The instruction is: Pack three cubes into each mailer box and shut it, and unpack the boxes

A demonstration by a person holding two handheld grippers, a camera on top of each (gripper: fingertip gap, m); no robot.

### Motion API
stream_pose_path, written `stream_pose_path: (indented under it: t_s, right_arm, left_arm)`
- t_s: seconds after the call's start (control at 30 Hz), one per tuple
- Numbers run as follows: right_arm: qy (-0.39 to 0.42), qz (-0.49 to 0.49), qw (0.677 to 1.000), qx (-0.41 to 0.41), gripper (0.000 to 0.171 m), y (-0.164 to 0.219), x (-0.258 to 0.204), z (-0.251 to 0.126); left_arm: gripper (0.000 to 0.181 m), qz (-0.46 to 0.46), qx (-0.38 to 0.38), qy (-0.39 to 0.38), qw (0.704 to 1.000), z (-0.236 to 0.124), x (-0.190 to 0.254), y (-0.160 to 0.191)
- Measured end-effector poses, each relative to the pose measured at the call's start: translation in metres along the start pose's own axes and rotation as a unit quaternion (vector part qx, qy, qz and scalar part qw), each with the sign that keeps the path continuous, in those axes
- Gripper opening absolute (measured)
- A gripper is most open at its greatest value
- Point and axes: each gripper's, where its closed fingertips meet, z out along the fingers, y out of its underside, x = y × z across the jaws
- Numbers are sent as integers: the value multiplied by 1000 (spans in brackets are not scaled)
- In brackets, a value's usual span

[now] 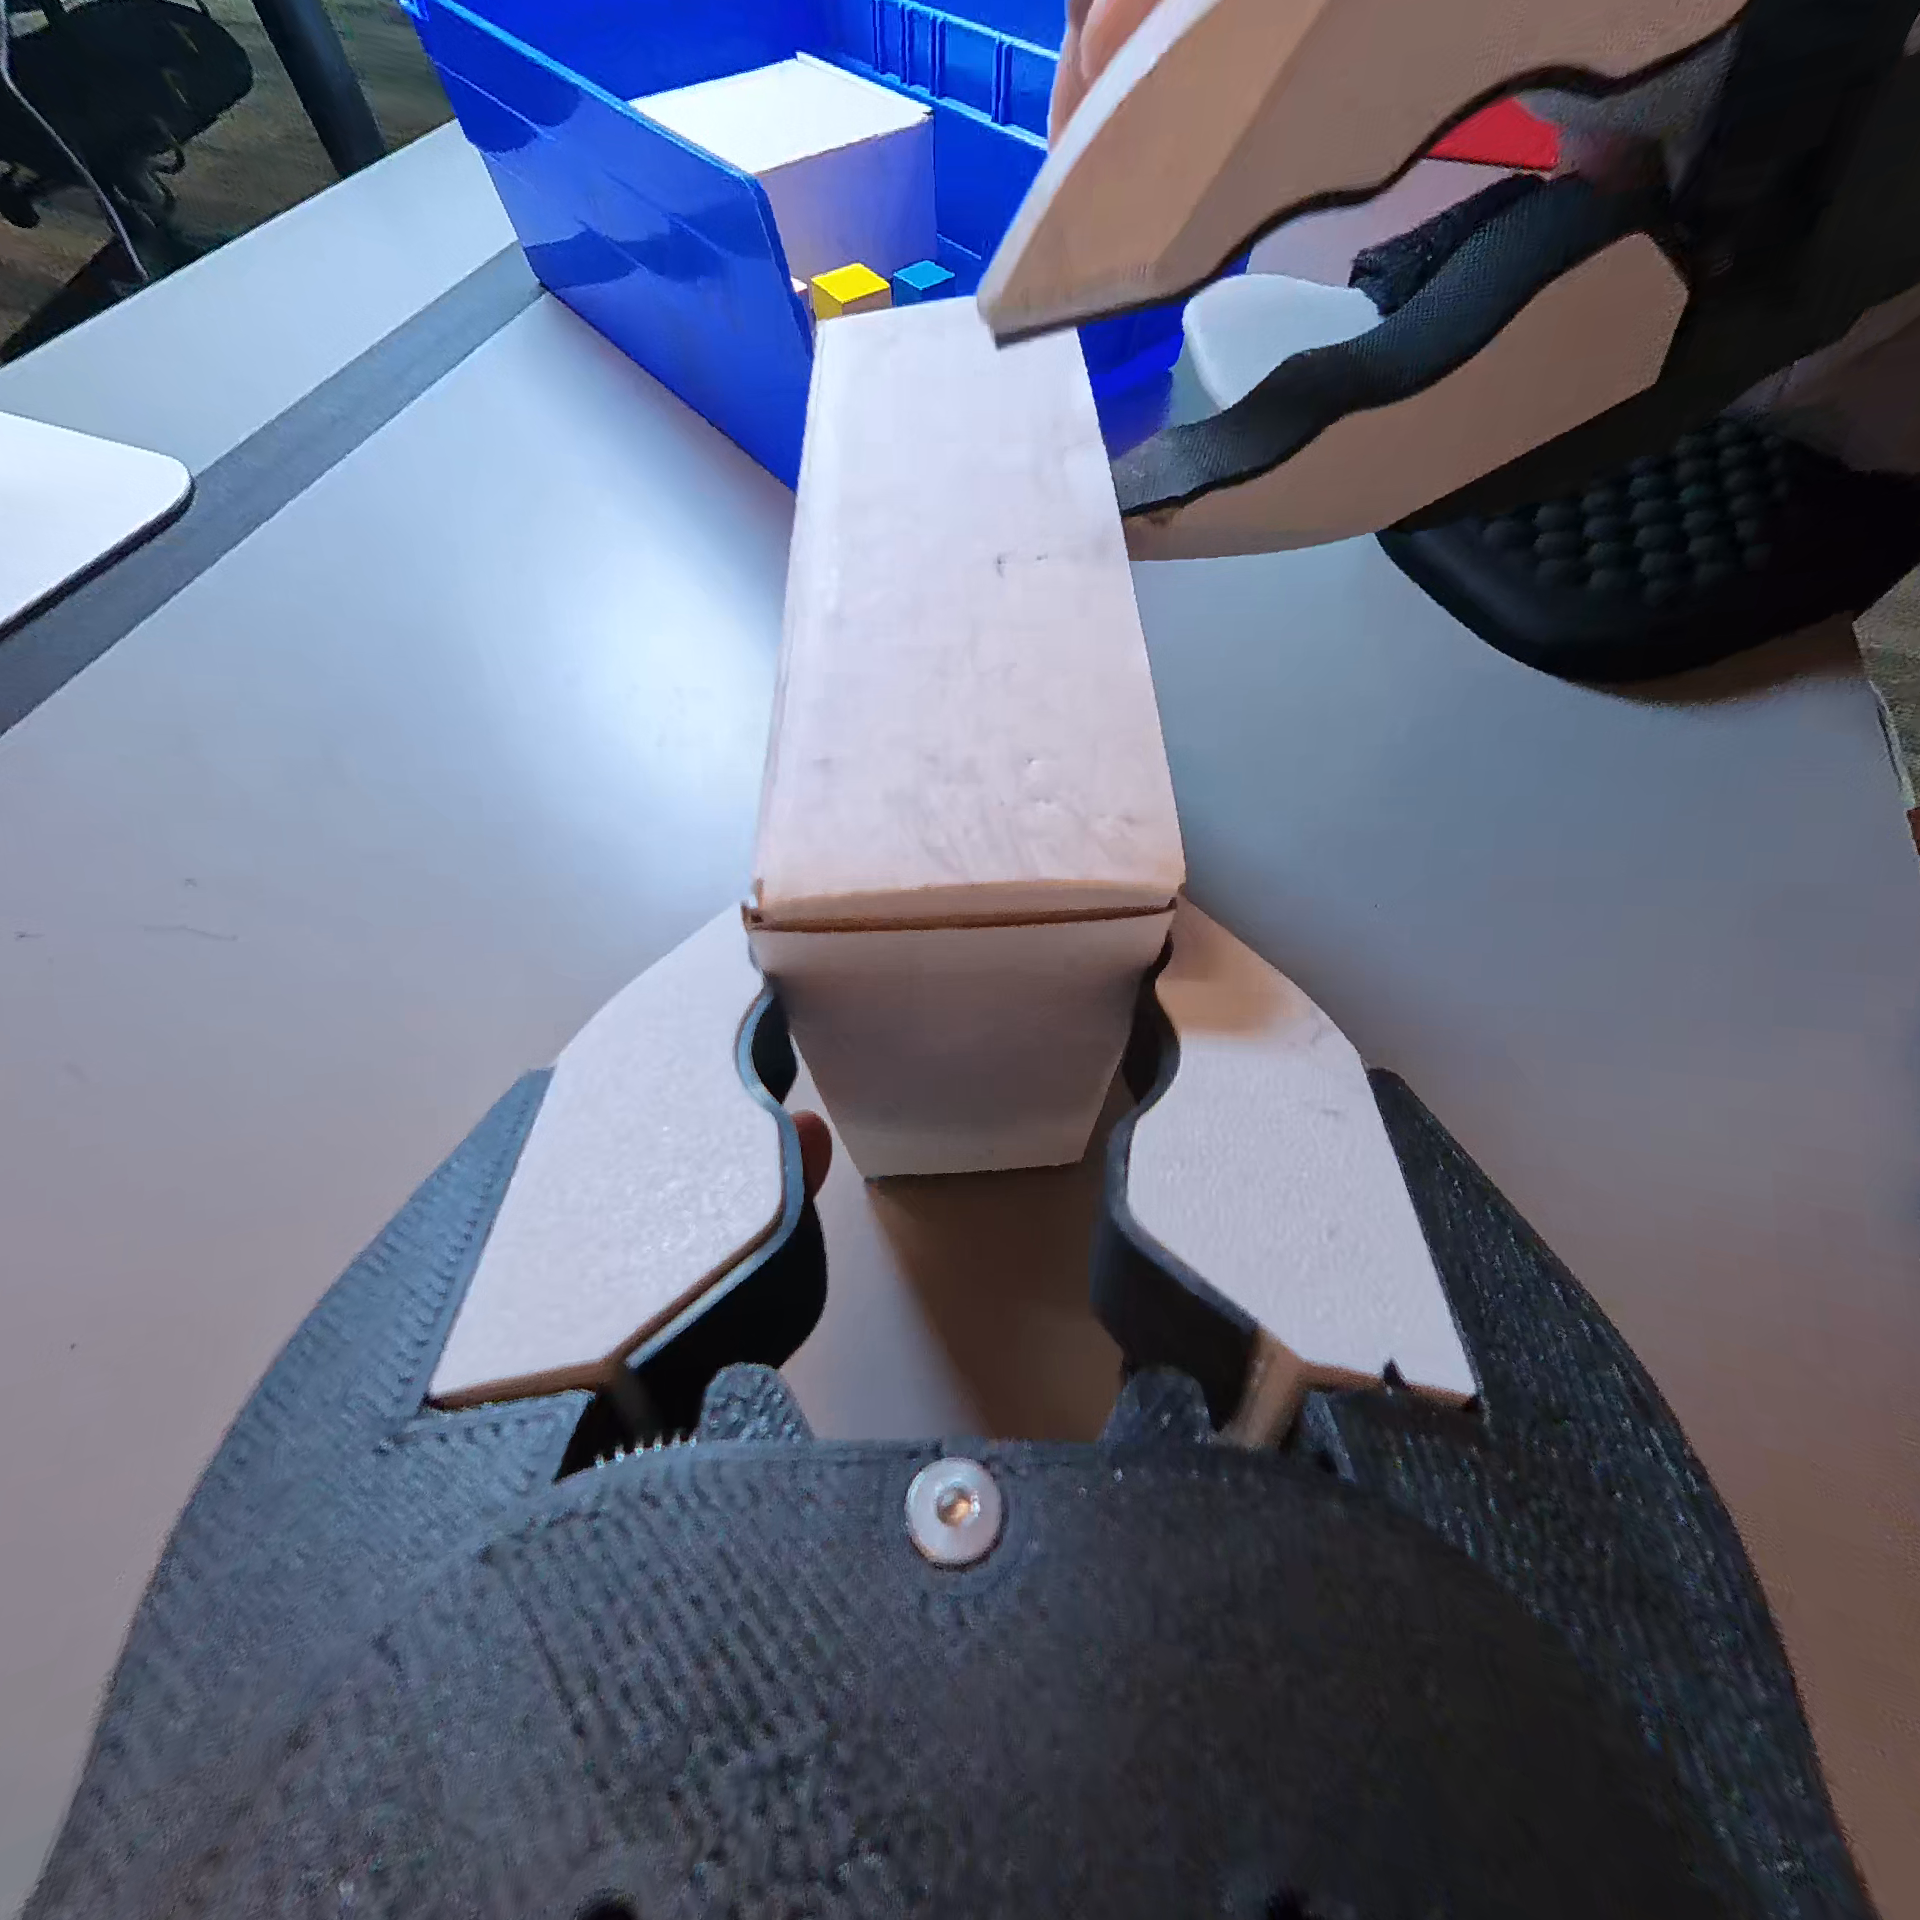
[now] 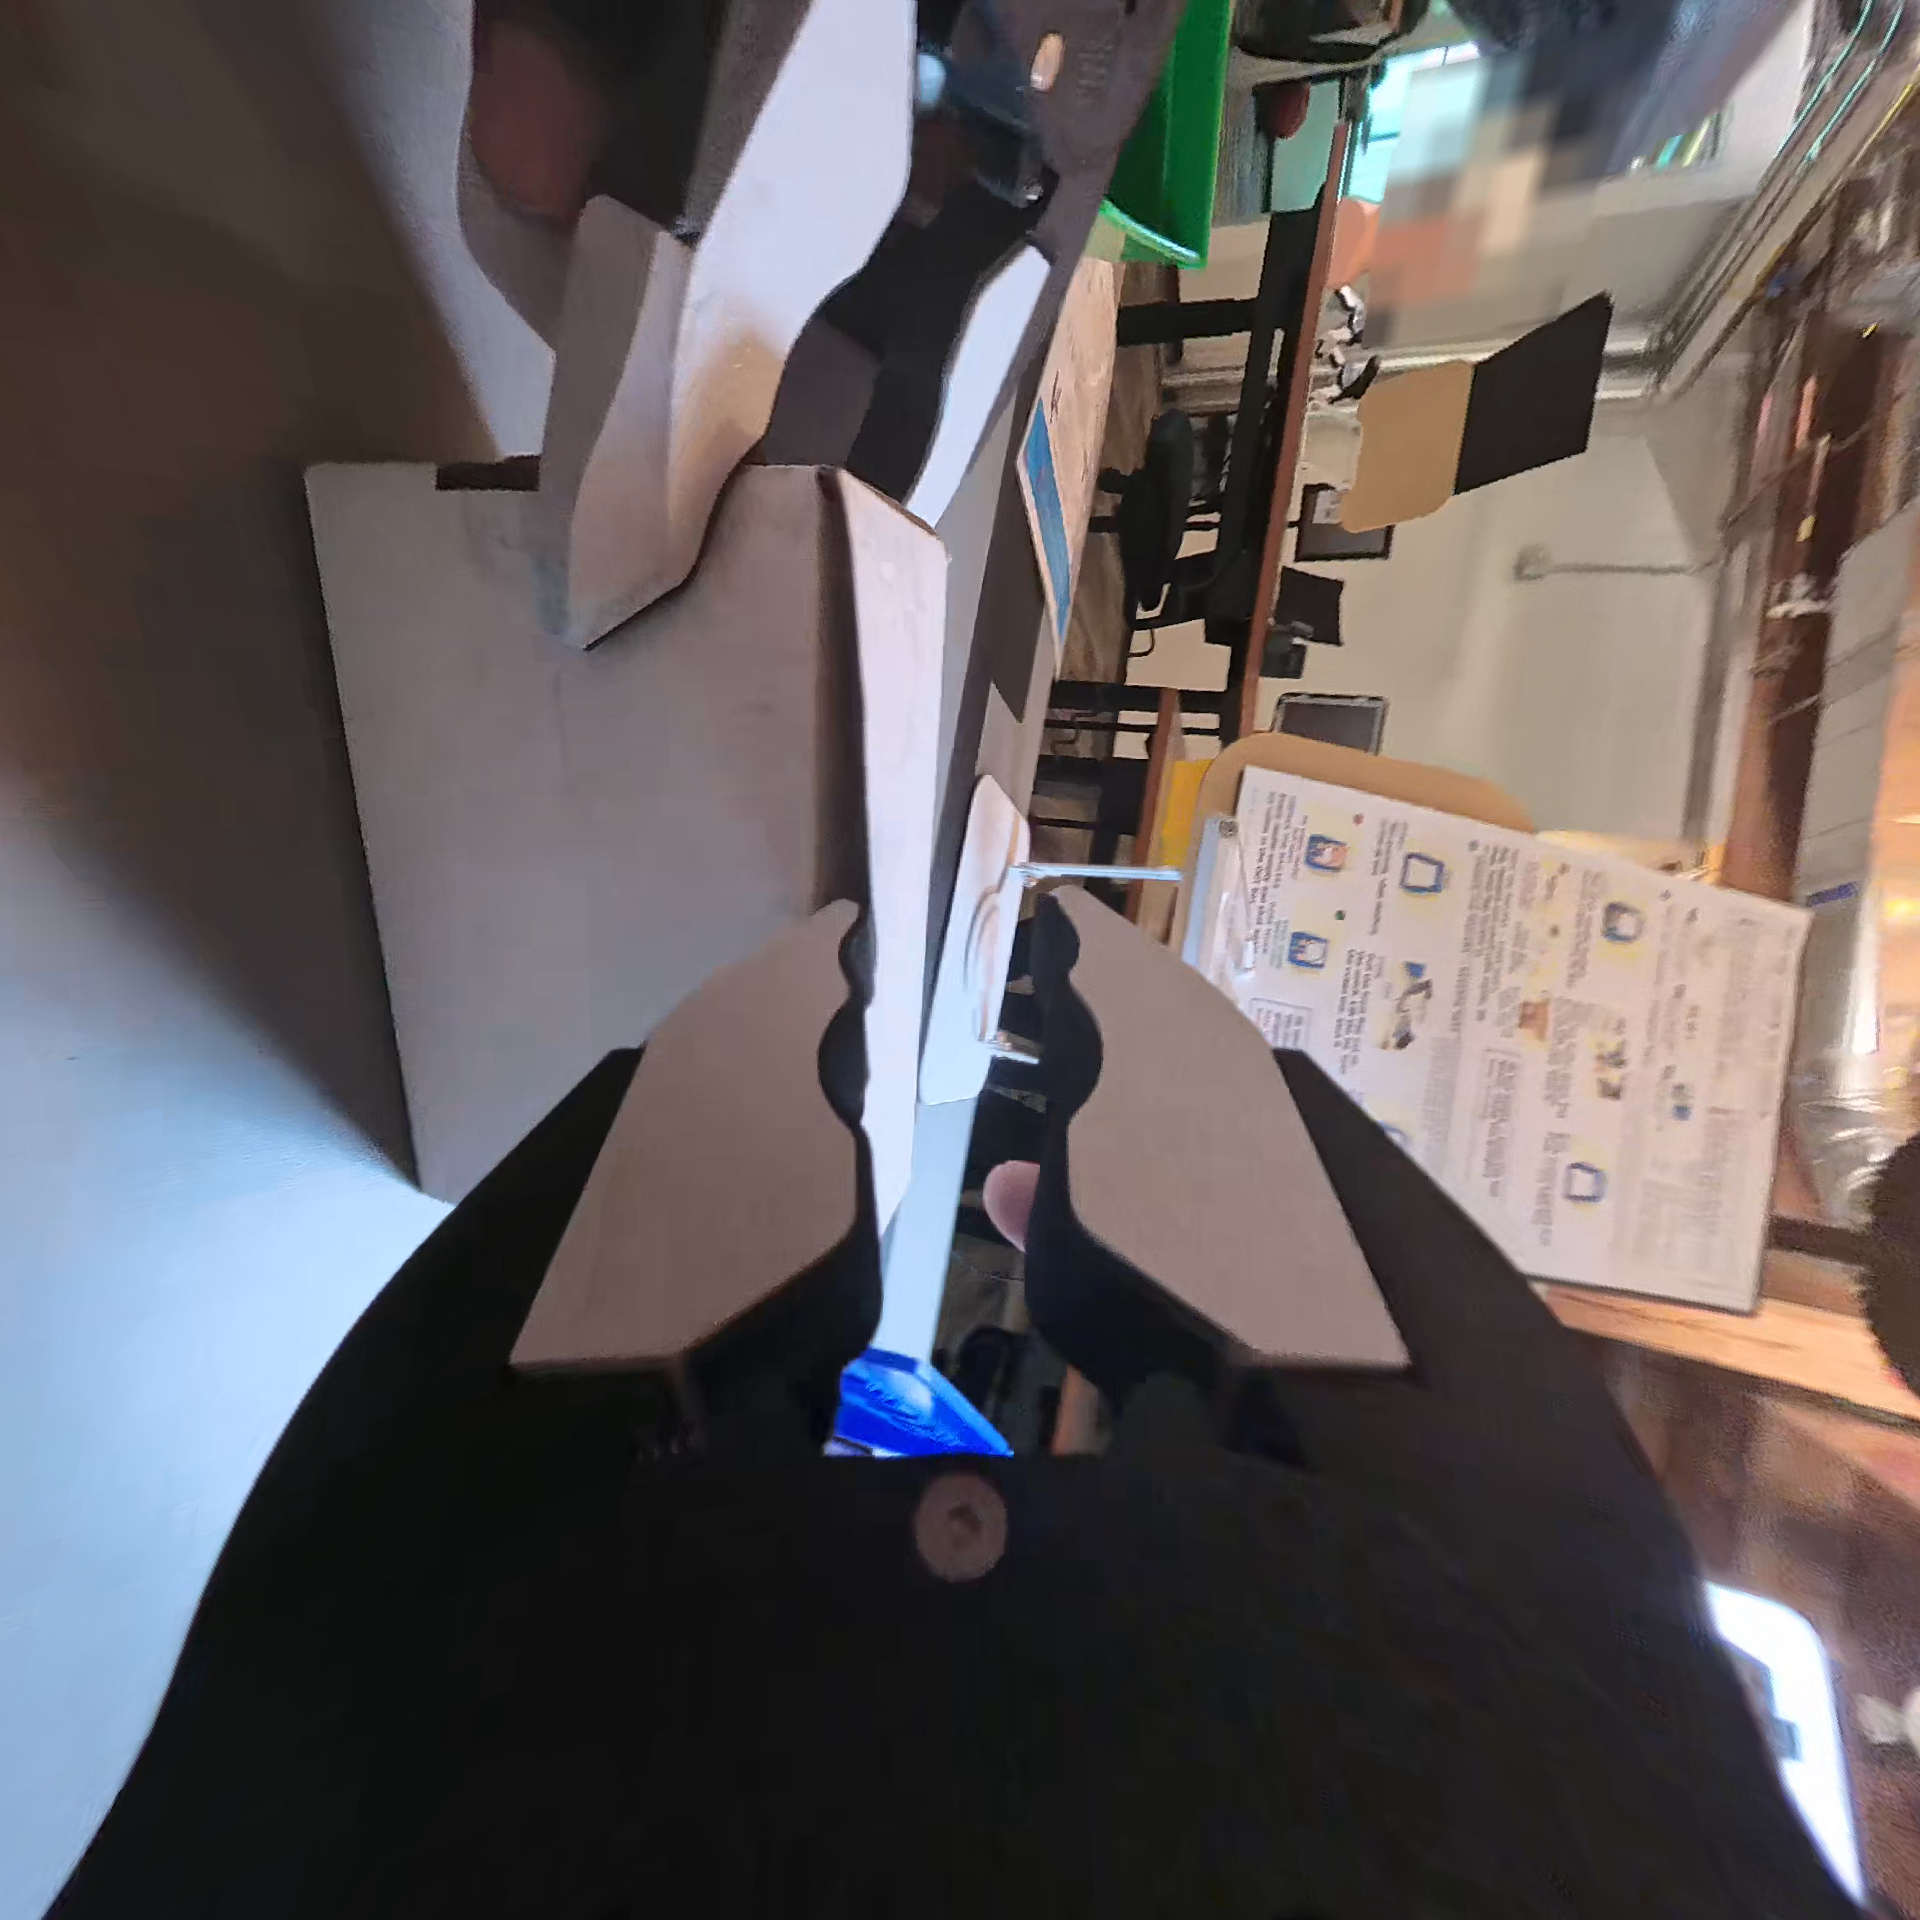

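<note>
A white mailer box (image 1: 966, 707) lies shut on the grey table (image 1: 416, 831), running away from me; in the right wrist view it (image 2: 603, 831) fills the left middle. My left gripper (image 1: 961, 935) clamps the box's near end, one finger on each side; it also shows at the top of the right wrist view (image 2: 769, 457). My right gripper (image 2: 951, 914) is open and holds nothing. In the left wrist view it (image 1: 1070, 426) straddles the box's far right top edge. A yellow cube (image 1: 850, 289) and a blue cube (image 1: 923, 281) lie in the blue bin (image 1: 644, 229).
The blue bin stands just beyond the box and holds another white box (image 1: 831, 145). Something red (image 1: 1496, 140) shows behind the right gripper. A black studded pad (image 1: 1662, 540) lies to the right. A white flat object (image 1: 73, 499) sits at the table's left.
</note>
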Motion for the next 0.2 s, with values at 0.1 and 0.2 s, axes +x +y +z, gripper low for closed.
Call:
stream_pose_path:
  t_s: [0.1,0.2]
  right_arm:
    - [1,-29,999,-15,16,-3,-4,6]
    - [-9,-44,999,-29,0,-2,-7,14]
  left_arm:
    - [63,4,-3,6,1000,-1,0,3]
    - [63,7,-4,3,1000,-2,-1,3]
